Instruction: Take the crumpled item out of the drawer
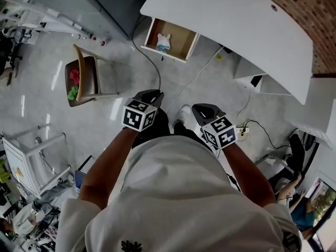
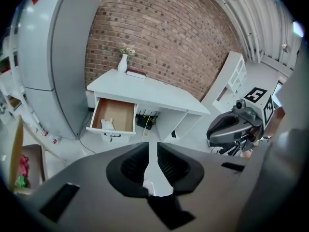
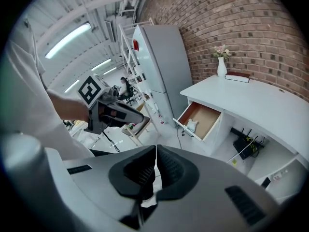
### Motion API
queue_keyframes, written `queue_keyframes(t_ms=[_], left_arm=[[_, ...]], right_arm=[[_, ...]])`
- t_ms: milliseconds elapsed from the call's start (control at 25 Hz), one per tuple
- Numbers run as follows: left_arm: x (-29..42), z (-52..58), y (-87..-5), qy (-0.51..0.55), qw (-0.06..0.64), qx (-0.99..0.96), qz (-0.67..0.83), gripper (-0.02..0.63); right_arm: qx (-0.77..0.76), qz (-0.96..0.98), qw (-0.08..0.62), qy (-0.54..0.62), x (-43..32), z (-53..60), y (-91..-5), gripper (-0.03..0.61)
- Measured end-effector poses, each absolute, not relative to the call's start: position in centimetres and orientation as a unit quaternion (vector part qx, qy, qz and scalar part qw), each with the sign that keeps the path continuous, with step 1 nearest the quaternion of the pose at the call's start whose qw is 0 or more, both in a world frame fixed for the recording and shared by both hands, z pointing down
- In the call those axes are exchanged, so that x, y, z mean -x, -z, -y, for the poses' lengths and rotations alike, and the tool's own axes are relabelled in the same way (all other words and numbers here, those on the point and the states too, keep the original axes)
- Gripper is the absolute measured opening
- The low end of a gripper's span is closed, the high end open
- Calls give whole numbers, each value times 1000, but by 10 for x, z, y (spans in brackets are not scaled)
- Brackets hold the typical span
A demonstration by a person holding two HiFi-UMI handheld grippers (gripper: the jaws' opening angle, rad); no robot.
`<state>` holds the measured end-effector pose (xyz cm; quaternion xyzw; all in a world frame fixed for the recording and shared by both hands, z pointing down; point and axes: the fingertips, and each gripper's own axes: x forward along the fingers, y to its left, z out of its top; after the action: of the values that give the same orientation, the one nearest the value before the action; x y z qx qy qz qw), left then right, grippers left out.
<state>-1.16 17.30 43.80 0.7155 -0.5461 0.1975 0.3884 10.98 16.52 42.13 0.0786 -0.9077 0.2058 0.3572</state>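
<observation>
The open wooden drawer hangs under the white desk, across the floor from me. A small white crumpled item lies inside it, and shows as a pale lump in the left gripper view and the right gripper view. Both grippers are held close to my body, far from the drawer. My left gripper points toward the desk, jaws closed on nothing. Beside it my right gripper is likewise shut and empty.
A wooden chair holding red and green cloth stands on the left of the floor. A black cable runs from the desk. A tall grey fridge stands left of the desk, which carries a vase and a book.
</observation>
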Motion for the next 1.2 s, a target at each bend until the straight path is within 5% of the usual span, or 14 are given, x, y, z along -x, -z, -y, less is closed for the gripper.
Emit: queue_keyframes(t_ms=[200,760,1200], left_arm=[[37,-103,-462,-240,377,-726,523,105],[190,92,-613,-428,268,-755,419,107],[224,173,-732,-522,191,-756,347,107]], right_arm=[[-98,900,359,-227,-96,-119,-430,32],[-211,842,373,-327,-1,-13,-459,32],[-264,801,384,-376,27,28,-516,32]])
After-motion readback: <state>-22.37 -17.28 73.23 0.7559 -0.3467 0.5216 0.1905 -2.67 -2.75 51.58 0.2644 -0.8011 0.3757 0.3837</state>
